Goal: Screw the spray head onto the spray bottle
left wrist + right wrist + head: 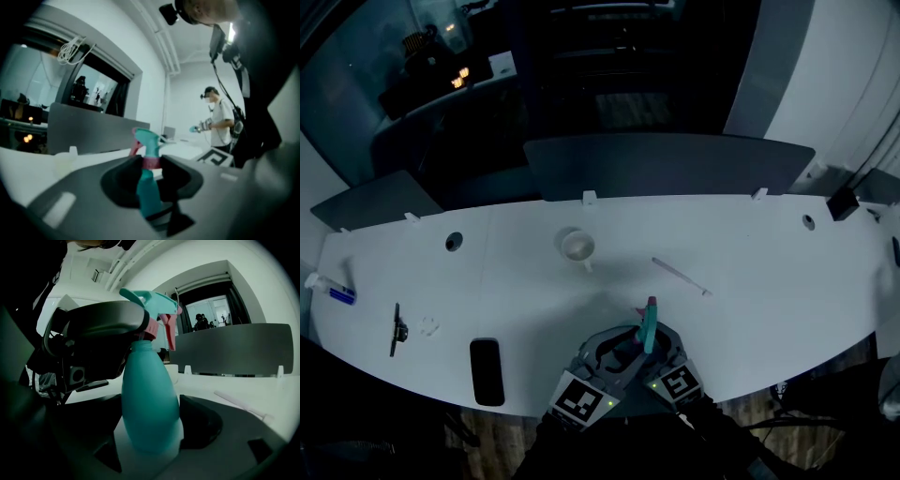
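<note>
Two grips: right gripper (150, 425) fingers clamp the spray bottle (149, 390); left gripper (151, 176) fingers pinch the spray head (145, 138); best twisted squarely, bottle steady.

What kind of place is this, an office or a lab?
Probably an office-style lab set up for recording: a long white desk with cable holes and grey divider panels, plus a second person standing across the room.

Your left gripper (151, 165) and right gripper (151, 420) are grey, with black pads (180, 177). Each carries a black-and-white marker cube (581, 398).
</note>
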Demonstrator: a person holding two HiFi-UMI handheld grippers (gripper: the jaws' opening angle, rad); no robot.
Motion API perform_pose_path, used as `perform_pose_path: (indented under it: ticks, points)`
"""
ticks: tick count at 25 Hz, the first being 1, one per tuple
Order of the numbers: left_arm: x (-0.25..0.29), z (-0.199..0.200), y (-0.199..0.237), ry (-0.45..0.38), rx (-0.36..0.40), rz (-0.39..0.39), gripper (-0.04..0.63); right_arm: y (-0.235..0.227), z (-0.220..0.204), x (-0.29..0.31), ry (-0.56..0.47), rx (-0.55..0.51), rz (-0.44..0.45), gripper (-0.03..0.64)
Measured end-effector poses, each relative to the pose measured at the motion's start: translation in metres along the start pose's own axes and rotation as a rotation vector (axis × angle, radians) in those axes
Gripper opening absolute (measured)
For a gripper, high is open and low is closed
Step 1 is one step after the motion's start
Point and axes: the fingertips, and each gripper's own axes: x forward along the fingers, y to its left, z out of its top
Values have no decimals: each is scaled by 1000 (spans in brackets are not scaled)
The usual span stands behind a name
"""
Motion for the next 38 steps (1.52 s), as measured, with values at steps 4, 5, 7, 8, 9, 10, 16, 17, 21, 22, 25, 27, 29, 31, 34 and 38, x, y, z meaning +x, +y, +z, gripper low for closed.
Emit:
perform_pose_path:
  ticks: [4,5,7,8,9,10,16,17,21,22,25,27,29,31,34,38]
  points:
    - [-4,2,2,-26,46,42,130,2,0,2,0,-17,4,367]
    - [-4,2,3,-30,59,53,130,2,0,2,0,-17,5,367]
    - [-7,2,8,-46,45,89,130,2,-1,1,-1,-10,4,367]
    - [-8,1,11,-57,19,103,130,1,-1,1,-2,-3,3,367]
    - [-9,0,13,-66,-10,108,132,1,-1,0,-4,2,1,367]
    - [-10,-1,14,-71,-29,105,132,1,0,0,-6,5,-1,367]
    - [-3,-11,6,14,68,86,132,0,-1,-2,-4,12,-4,367]
    - [-2,-12,6,31,88,87,132,0,-1,-2,-4,12,-5,367]
    - [-2,-13,4,54,132,46,132,1,-2,-1,-10,5,-3,367]
    - [-4,-14,4,56,131,26,132,3,-2,-1,-10,3,6,367]
    - [-7,-18,6,64,131,-43,132,8,-1,1,-11,2,75,367]
    - [-10,-18,6,56,115,-95,132,13,-3,2,-2,-7,170,367]
    - [-14,-22,4,68,112,-153,132,18,-9,2,13,-37,286,367]
    - [-16,-21,2,68,112,-180,132,21,-12,2,31,-65,374,367]
    - [-16,-23,3,68,129,-148,132,21,-9,1,27,-63,364,368]
    - [-17,-19,6,34,108,-12,132,13,-8,-13,-2,-38,106,368]
